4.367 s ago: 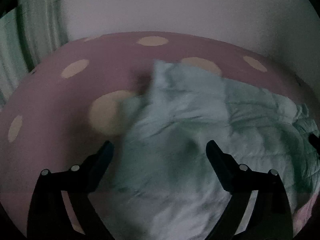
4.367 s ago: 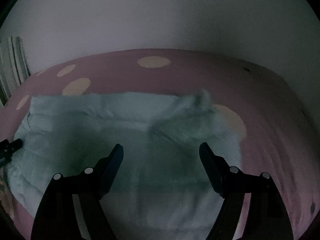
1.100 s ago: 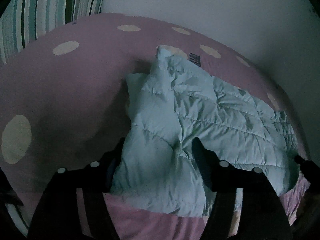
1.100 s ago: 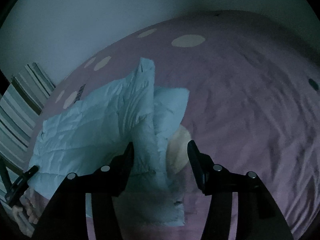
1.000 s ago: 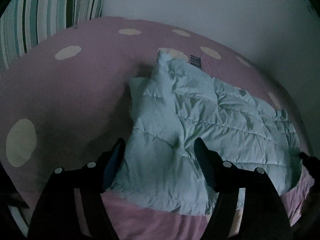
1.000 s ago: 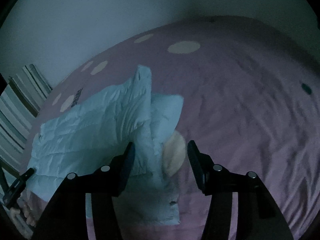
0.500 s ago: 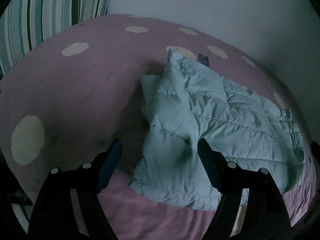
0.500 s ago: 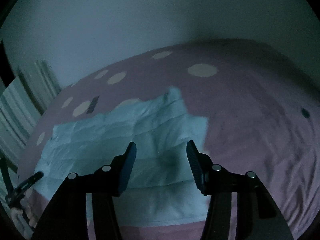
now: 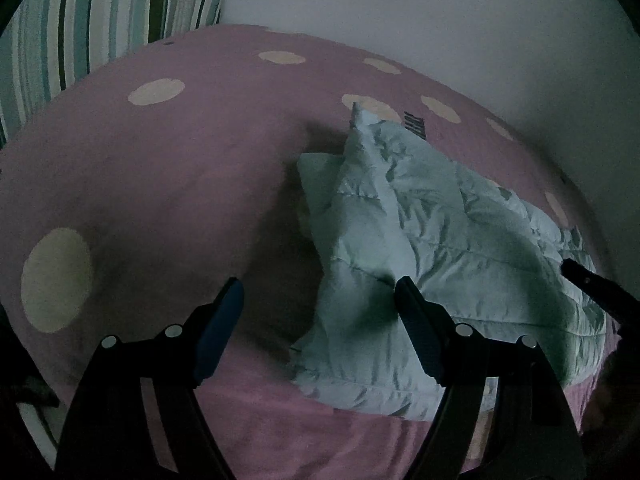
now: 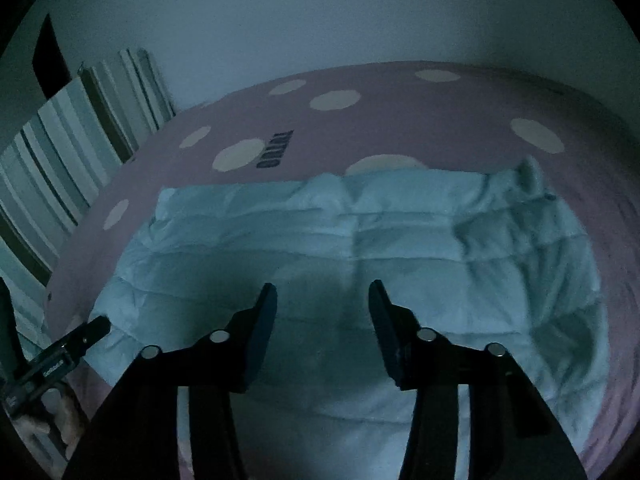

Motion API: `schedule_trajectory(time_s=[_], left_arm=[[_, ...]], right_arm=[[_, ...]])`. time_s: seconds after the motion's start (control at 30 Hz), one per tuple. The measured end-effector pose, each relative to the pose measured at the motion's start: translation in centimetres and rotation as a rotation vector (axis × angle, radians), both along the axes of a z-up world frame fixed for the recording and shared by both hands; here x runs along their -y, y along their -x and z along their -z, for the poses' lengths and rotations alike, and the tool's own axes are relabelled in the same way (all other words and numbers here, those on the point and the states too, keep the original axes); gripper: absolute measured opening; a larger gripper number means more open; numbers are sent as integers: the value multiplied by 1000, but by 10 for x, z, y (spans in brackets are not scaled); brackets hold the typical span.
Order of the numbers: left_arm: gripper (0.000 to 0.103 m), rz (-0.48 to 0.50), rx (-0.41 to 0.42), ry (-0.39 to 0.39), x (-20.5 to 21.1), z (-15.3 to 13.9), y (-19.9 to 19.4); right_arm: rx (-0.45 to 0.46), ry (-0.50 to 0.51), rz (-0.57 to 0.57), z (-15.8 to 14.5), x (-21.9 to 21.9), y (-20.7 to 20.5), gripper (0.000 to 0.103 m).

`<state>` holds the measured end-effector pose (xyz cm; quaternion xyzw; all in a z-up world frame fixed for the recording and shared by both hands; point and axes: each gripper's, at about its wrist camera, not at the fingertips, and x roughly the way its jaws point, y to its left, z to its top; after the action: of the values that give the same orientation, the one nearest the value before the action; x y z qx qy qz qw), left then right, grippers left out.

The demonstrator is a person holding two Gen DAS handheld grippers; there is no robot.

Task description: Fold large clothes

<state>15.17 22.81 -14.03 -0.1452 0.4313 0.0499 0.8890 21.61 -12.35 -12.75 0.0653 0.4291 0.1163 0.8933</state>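
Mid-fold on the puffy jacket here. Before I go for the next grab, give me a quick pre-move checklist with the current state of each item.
1. Left gripper empty and open: ok, nothing between its fingers.
2. Right gripper free of fabric: ok, jaws are closing but pinch nothing; it hovers over the jacket.
3. Jacket fully on the bedspread: ok, the pale quilted bundle lies near the front edge.
4. Jacket flat and squared: not ok, one corner sticks up at the far end.
5. Lighting good enough to pick seams: not ok, both views are dim.
6. Grippers clear of each other: ok, apart at opposite ends.
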Motion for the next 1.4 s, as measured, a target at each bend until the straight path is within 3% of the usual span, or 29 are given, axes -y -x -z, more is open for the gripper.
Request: schedule_trajectory(time_s=[0.3,0.63,0.83,1.0,1.03,1.13,1.2,1.27,1.4], left_arm=[[79,3,3,66,-17,-3,-9],[79,73,-69,224,-25,7,-48],[79,107,-127,245,-20,20,-75],[78,132,-167,193,-9,33,-92],[76,136,-170,194,-8,37,-94],[58,146,-166,225,-6,41,-98],[37,159,-158,253,-4,42,-99],[28,161,-154,288,-2,42,-100],[15,166,-121,263,5,28,-94]], right_arm=[[-83,123,-5,44,-19,-10,44],[-74,139,1,49,-19,-9,44],[-57,150,3,51,-21,-9,45],[-46,155,6,53,-22,-6,45],[-45,155,8,53,-22,-5,45],[-40,155,10,54,-22,-4,45],[-36,157,12,54,-22,-4,45],[-33,159,12,54,-23,-4,45],[-34,159,15,54,-24,-4,45]])
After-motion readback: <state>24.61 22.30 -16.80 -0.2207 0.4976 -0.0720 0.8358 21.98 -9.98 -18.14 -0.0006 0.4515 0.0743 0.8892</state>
